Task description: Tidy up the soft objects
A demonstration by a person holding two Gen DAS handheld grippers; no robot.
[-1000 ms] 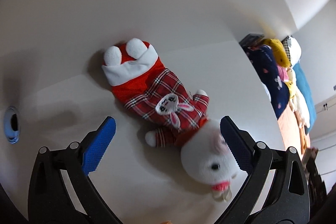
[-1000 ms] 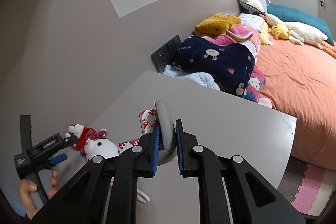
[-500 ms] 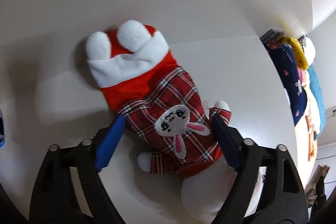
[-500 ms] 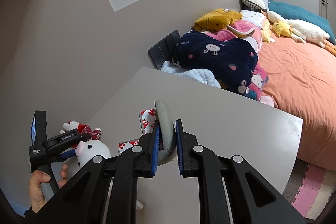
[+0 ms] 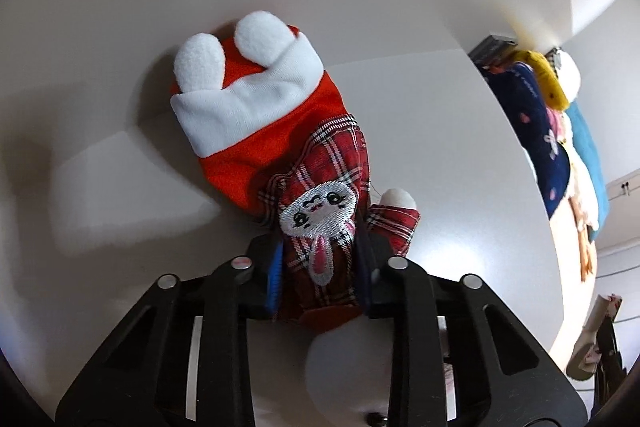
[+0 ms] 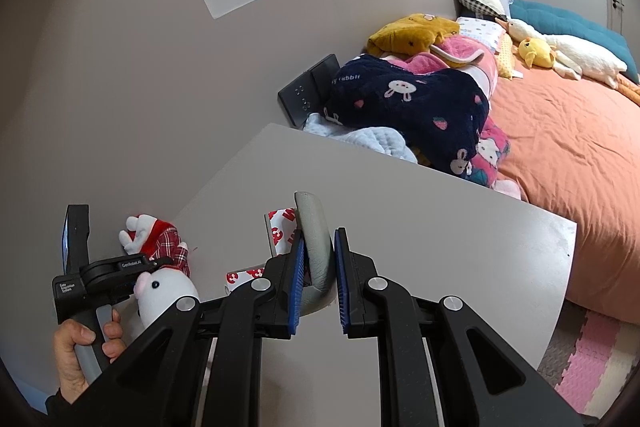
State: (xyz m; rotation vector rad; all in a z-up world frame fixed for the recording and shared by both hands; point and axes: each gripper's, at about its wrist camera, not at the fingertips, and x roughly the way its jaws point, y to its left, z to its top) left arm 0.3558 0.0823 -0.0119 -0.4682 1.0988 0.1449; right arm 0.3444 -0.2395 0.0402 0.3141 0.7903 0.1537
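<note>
A white plush rabbit [image 5: 280, 115] in a red plaid dress lies on the grey table [image 5: 440, 147] against the wall, feet pointing away. My left gripper [image 5: 318, 267] is shut on its plaid body, just behind the embroidered bunny patch. The right wrist view shows the same rabbit [image 6: 164, 287] at lower left, with a hand [image 6: 76, 347] holding the left gripper [image 6: 158, 262] over it. My right gripper [image 6: 320, 279] is shut on a grey padded strap [image 6: 314, 235] of a red-and-white printed bag [image 6: 280, 227], most of which is hidden behind the fingers.
Beyond the table's far edge [image 6: 400, 163] lies a bed with an orange sheet [image 6: 560, 147]. Piled on it are a navy rabbit blanket [image 6: 408, 99], pink and mustard throws, a yellow duck [image 6: 534, 51] and a white goose [image 6: 576, 53]. Pink foam mats [image 6: 592, 359] cover the floor.
My left gripper moved forward over the rabbit and shut on its plaid body. The right gripper kept its hold on the grey strap and barely moved.
</note>
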